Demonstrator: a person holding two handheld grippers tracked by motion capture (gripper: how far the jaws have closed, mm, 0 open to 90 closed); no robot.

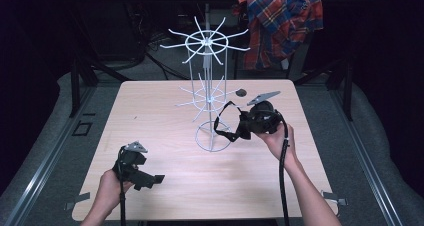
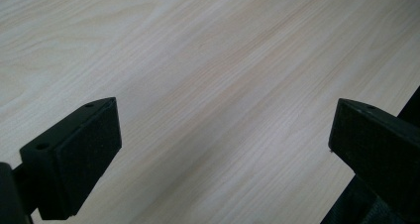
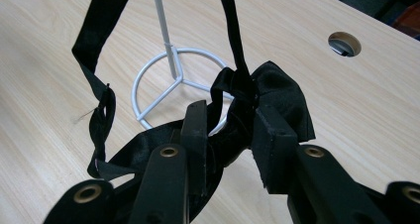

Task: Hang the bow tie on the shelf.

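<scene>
Beside the wire rack [image 1: 209, 93], right gripper [image 1: 243, 124] is clamping a black bow tie [image 3: 267, 97], strap [image 3: 101, 50] looping up-left toward the rack; left gripper [image 1: 155, 179] is idling, jaws spread.

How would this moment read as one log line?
right gripper: shut on black bow tie | strap near white rack | left gripper: open

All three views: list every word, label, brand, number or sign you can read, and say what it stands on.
None can be read. The wooden table, the white wire rack, the black bow tie with its strap, the plaid shirt and both tongs, left and right, carry no legible writing.
</scene>
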